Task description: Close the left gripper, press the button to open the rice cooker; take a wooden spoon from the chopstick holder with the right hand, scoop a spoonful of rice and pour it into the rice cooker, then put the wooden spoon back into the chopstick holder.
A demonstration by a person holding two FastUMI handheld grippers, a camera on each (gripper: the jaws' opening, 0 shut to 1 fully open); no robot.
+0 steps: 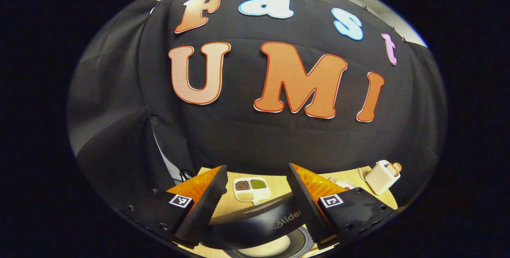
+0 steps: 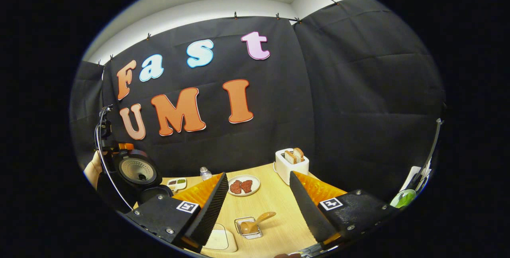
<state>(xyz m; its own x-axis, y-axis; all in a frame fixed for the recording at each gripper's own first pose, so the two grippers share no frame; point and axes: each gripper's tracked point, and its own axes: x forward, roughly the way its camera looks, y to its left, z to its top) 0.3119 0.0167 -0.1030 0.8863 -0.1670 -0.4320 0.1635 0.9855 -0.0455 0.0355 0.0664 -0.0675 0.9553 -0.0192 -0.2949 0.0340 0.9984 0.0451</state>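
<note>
A: Already the cooker (image 2: pixel 137 174) stands with its lid up, so the button press looks done.

B: And the spoon (image 2: pixel 257 222)?

A: It lies in a small clear dish (image 2: pixel 249 228) on the counter (image 2: pixel 275 206), nearer than the plate (image 2: pixel 243 185) and between the right tongs (image 2: pixel 259 204), which are spread wide and hold nothing. No chopstick holder can be made out, and whether rice has gone in cannot be told; likely the scoop, the pour and the return are all left.

B: The left tongs (image 1: pixel 255 200)?

A: Wide apart, empty, just above the cooker's raised lid (image 1: pixel 259 218).

B: Counts?

A: One cooker, one spoon, one plate with two dark pieces, one toaster (image 2: pixel 292 164) behind the plate holding two slices, one grain tray (image 1: pixel 251 189) with three sections, one small bottle (image 2: pixel 205 173).
</note>
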